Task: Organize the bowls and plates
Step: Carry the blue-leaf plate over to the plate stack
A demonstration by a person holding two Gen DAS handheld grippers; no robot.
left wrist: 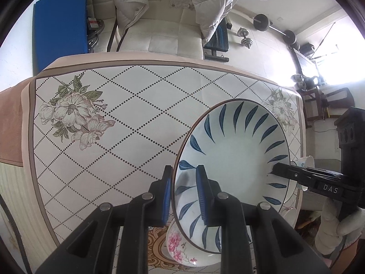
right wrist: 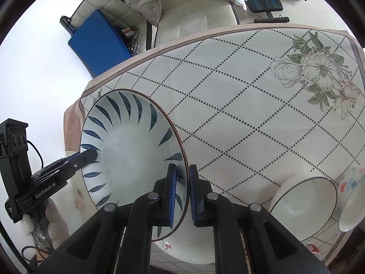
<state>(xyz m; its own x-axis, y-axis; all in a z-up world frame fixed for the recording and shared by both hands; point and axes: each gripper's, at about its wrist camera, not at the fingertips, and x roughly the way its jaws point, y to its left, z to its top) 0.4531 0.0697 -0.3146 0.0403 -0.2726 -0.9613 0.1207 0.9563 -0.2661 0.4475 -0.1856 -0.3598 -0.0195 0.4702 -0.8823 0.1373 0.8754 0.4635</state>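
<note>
Both grippers pinch opposite rims of the blue-leaf plate (left wrist: 235, 159), left gripper (left wrist: 184, 194) on its left edge, right gripper (right wrist: 182, 191) on its right, likely to keep it steady. It hangs above a floral plate (left wrist: 180, 248) at the table's (left wrist: 127, 105) near edge; 2 bowls (right wrist: 305, 201) lie right.
</note>
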